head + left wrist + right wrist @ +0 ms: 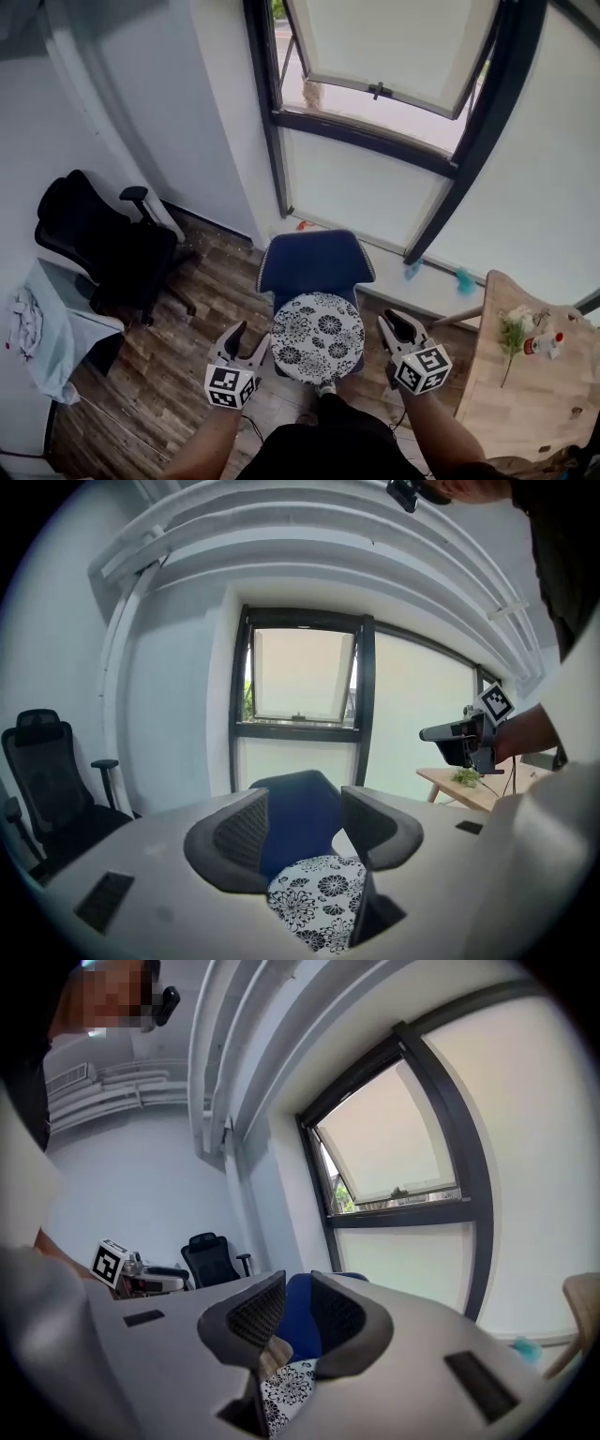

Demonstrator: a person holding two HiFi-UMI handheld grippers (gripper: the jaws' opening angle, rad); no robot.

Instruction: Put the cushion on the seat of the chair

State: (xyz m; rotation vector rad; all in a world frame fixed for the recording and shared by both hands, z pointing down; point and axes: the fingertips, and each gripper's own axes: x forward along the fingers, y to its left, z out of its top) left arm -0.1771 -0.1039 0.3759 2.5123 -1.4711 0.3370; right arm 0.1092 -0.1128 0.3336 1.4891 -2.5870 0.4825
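Note:
A round cushion (317, 336) with a black-and-white flower print lies flat on the seat of the blue chair (314, 262), which stands before the window. My left gripper (249, 337) hovers just left of the cushion, its jaws wide apart and empty. My right gripper (401, 323) hovers just right of it, with a narrower gap between its jaws and nothing in them. In the left gripper view the left gripper (305, 832) frames the chair back (291, 789) and the cushion (319, 902) below. In the right gripper view the right gripper (298, 1312) is above the cushion (286, 1387).
A black office chair (103, 239) stands at the left wall, beside a white unit (56, 361) with a cloth on it. A wooden table (525, 384) with a small plant and a bottle is at the right. The tilted window (394, 56) is behind the blue chair.

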